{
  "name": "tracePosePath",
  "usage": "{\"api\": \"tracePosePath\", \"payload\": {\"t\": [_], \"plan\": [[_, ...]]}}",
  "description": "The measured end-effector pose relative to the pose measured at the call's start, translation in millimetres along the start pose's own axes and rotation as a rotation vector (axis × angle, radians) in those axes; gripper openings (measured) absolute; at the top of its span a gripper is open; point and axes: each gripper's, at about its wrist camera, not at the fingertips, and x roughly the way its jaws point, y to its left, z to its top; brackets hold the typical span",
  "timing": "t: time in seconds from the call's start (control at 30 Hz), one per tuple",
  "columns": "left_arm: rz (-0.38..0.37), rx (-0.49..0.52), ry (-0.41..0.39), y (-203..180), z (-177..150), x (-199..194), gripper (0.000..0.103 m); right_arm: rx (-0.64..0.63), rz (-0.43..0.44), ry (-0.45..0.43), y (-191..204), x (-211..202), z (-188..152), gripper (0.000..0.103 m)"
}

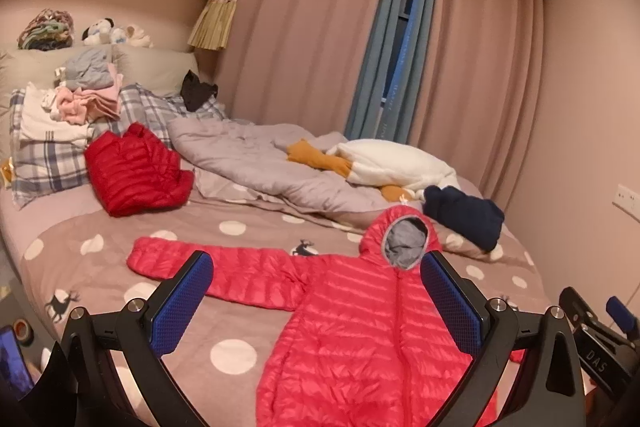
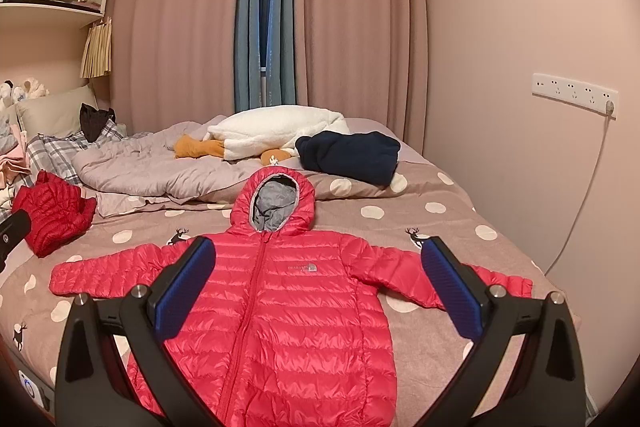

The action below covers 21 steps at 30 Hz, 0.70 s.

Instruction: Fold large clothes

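On the bed (image 2: 440, 187), the red jacket (image 2: 296, 291) lies flat, hood away, sleeves spread sideways, below both gaping, empty hand-held grippers: left hand-held gripper (image 1: 316, 301), right hand-held gripper (image 2: 318, 287).

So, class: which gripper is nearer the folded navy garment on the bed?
Right. The right gripper hovers over the jacket's chest, facing the navy garment; the left gripper sits further left, near the jacket's sleeve.

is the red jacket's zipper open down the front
No, the red hooded jacket lies flat on the bed with its zipper closed up to the hood.
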Motion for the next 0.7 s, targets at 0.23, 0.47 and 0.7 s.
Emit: {"api": "tracePosePath", "payload": {"t": [0.23, 0.47, 0.7], "plan": [[0.002, -0.001, 0.003, -0.3, -0.1, -0.2, 0.102, -0.008, -0.001, 0.008, 1.6, 0.2, -1.0, 0.103], [0.001, 0.013, 0.009, -0.8, -0.2, 1.0, 0.102, -0.019, -0.003, 0.014, 4.7, 1.9, -0.4, 0.103], [0.004, 0.009, 0.007, 0.2, 0.7, 0.3, 0.102, -0.027, 0.0, 0.016, 7.8, 1.7, -0.4, 0.103]]}}
